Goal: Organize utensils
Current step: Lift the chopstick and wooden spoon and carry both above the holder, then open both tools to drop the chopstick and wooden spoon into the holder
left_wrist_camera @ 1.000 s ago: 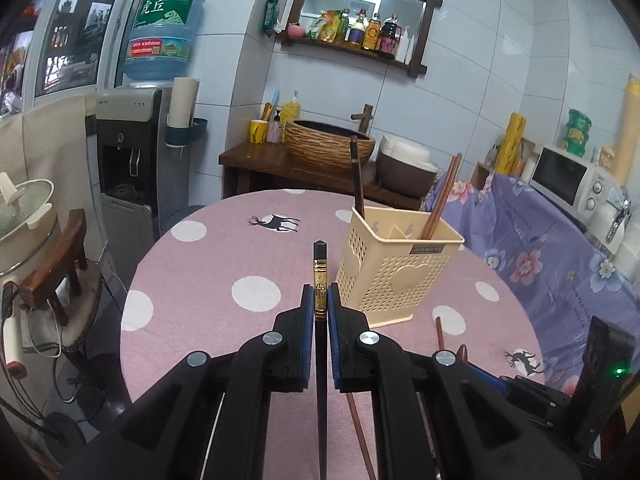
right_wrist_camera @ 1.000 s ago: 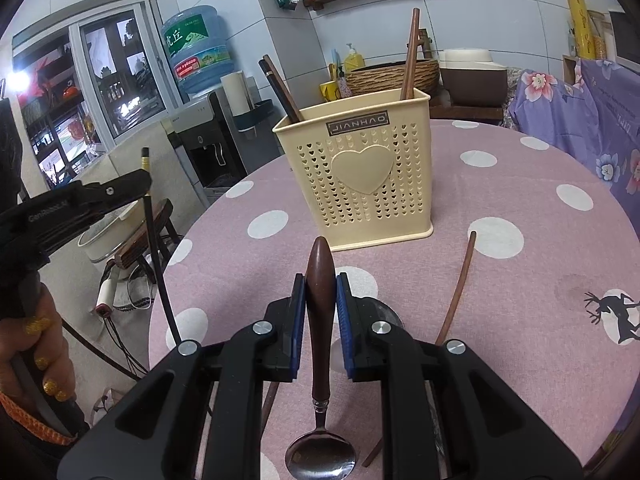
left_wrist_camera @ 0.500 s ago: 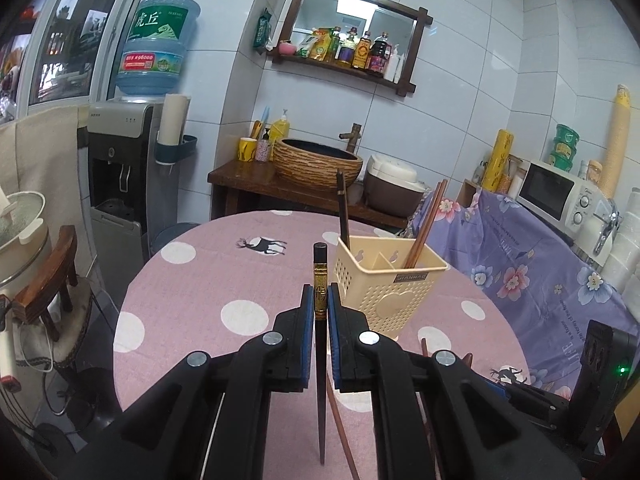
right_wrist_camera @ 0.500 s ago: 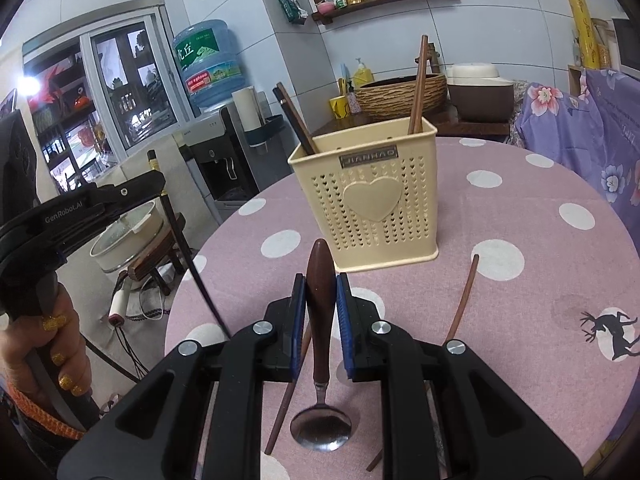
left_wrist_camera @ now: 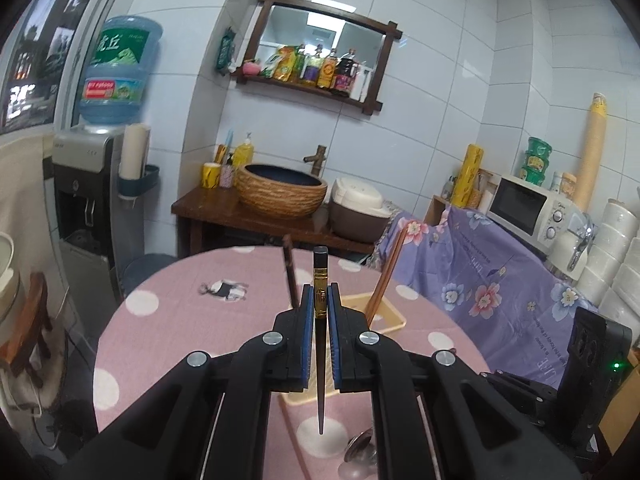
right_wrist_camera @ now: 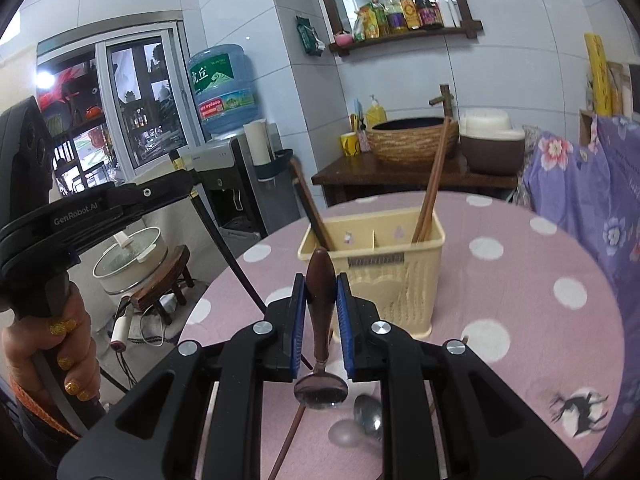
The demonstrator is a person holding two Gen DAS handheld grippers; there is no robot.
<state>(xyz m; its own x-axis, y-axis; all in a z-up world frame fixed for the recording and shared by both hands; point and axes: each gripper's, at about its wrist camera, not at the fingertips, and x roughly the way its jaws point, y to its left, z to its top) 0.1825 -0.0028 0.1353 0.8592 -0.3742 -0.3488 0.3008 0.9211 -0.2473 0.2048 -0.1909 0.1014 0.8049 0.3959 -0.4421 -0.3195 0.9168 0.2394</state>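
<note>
Right now my left gripper (left_wrist_camera: 320, 308) is clamped on a black chopstick (left_wrist_camera: 320, 344), tip hanging down so it can drop into the cream utensil holder (right_wrist_camera: 372, 272) just ahead of the jaws. My right gripper (right_wrist_camera: 320, 312) pinches a wooden-handled spoon (right_wrist_camera: 320, 320), bowl down, above the polka-dot tablecloth (right_wrist_camera: 520, 280).

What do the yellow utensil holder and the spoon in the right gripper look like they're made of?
Utensil holder: likely moulded plastic, matte cream, with perforated walls and a heart shape on the front. Spoon: dark glossy handle, probably wood or lacquer; bowl looks like polished metal, mirror-like.
</note>
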